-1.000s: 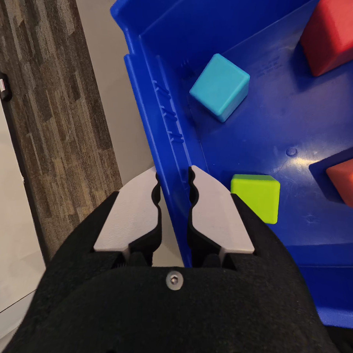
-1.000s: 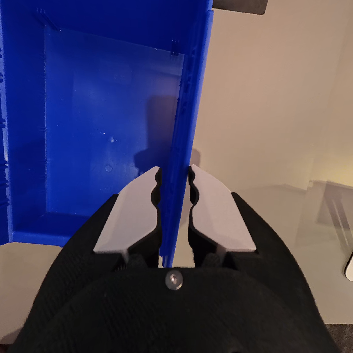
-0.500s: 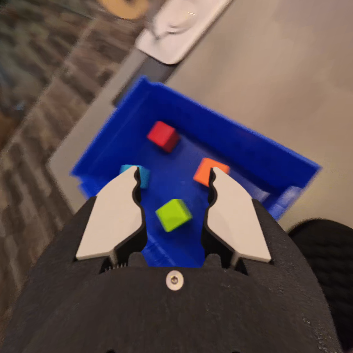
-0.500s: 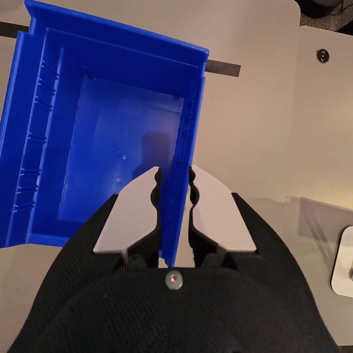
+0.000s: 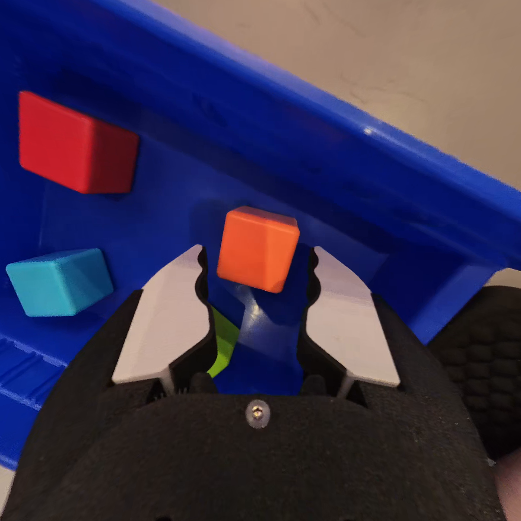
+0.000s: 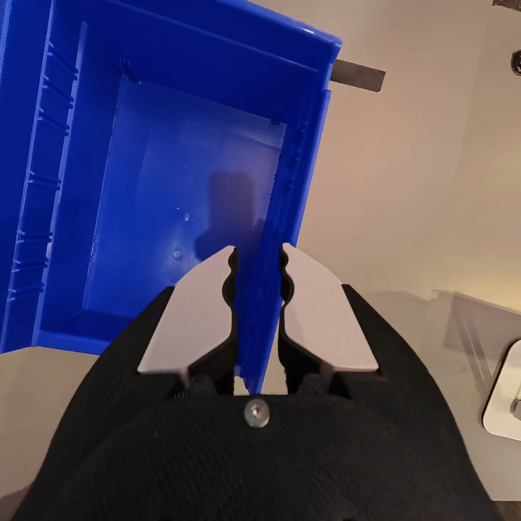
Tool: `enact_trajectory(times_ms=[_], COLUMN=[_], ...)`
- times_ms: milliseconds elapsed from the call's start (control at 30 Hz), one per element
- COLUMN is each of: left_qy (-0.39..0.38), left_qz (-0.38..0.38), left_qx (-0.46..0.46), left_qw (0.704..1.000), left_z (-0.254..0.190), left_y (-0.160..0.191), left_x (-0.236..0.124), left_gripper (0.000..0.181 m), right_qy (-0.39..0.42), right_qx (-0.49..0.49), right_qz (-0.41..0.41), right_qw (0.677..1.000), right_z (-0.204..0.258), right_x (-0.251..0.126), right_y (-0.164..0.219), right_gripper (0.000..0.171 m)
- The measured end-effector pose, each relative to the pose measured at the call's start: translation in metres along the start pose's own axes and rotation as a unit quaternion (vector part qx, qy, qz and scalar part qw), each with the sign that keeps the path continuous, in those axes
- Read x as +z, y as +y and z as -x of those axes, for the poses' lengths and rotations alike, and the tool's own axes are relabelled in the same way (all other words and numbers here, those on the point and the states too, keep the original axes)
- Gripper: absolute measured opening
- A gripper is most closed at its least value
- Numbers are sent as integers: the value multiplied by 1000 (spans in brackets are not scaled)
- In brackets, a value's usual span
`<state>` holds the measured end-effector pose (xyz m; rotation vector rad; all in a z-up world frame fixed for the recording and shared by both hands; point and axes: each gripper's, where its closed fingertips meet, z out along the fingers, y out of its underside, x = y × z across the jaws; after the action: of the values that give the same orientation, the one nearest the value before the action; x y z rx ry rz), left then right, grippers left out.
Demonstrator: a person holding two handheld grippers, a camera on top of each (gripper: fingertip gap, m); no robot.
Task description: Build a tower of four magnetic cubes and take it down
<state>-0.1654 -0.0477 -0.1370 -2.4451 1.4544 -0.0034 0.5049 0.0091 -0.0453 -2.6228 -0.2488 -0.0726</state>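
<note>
In the left wrist view a blue bin point(image 5: 310, 135) holds a red cube point(image 5: 70, 143), a cyan cube point(image 5: 56, 282), an orange cube point(image 5: 253, 251) and a green cube point(image 5: 224, 341). My left gripper point(image 5: 256, 249) is open and low inside this bin. The orange cube lies just ahead between its fingertips, untouched. The green cube is mostly hidden under the left finger. In the right wrist view my right gripper point(image 6: 258, 246) is shut on the right wall point(image 6: 262, 310) of an empty blue bin point(image 6: 183, 56).
Both bins rest on a beige table point(image 6: 408, 169). A white flat object point(image 6: 501, 394) lies at the right edge and a dark strip point(image 6: 358, 74) runs behind the empty bin. A black gripper body point(image 5: 485, 352) shows right of the cube bin.
My left gripper let go of the cube bin's wall, opened, lifted away and came down inside the bin around the orange cube. My right gripper stayed clamped on the empty bin's wall.
</note>
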Motion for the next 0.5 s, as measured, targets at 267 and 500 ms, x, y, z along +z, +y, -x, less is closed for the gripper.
enact_trajectory(times_ms=[267,500], left_qy=[-2,-149], left_qz=[23,-79], left_qx=[-1,-27], left_qw=[1000,985], left_z=[2,30], left_y=[9,-5], left_x=[3,-87], left_gripper=[51,51], right_qy=[-7,-10], right_qx=[3,3], right_qz=[7,20], right_qw=[1000,1000], right_z=[-1,0], right_x=[2,6], right_y=[5,10], right_gripper=[29,29])
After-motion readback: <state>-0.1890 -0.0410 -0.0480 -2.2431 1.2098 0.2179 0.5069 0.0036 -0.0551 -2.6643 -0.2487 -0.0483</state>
